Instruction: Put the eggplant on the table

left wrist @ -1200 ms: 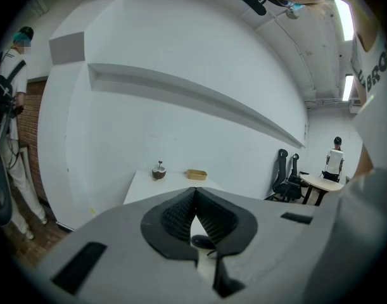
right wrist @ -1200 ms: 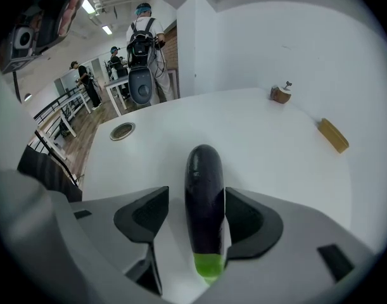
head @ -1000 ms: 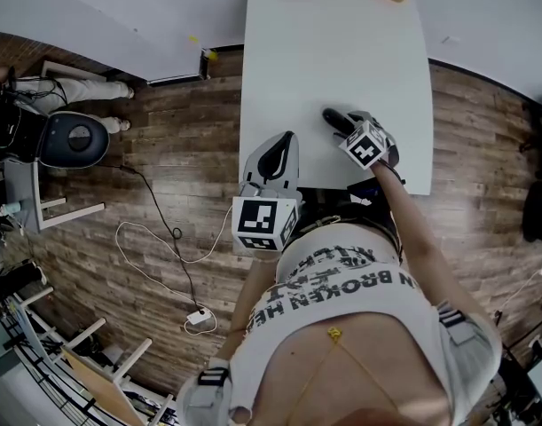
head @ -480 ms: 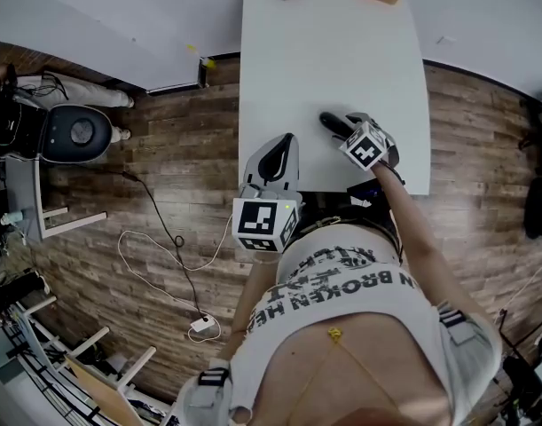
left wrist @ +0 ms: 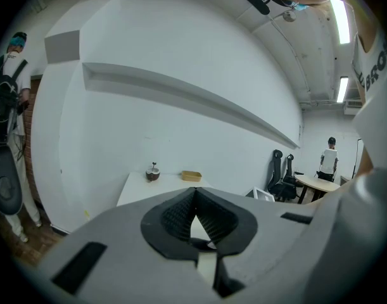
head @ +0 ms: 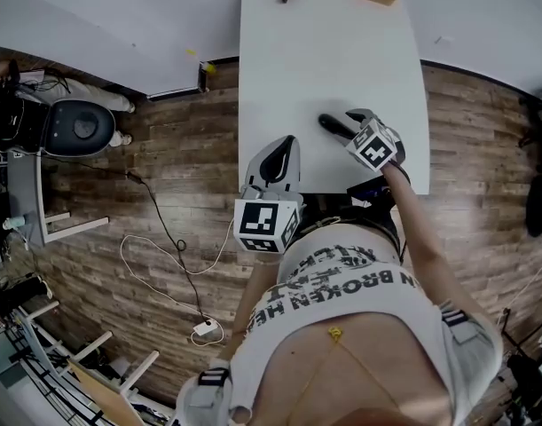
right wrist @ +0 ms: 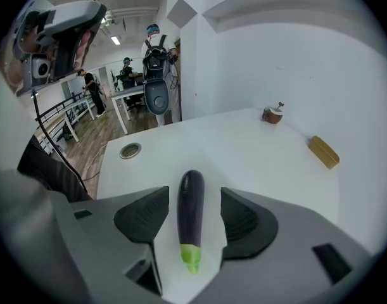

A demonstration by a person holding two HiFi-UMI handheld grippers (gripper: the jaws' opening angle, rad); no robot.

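right gripper [right wrist: 192, 201] stands open, one jaw on either side of the eggplant [right wrist: 190, 192], neither touching it. eggplant lies flat on the table [head: 333, 51] near its front edge, green stem toward that gripper. left gripper [left wrist: 194, 200] is closed on nothing, by the table's front left corner.

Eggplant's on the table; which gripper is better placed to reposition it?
Right. The right gripper stands open around the eggplant on the table; the left gripper is shut, back at the near edge.
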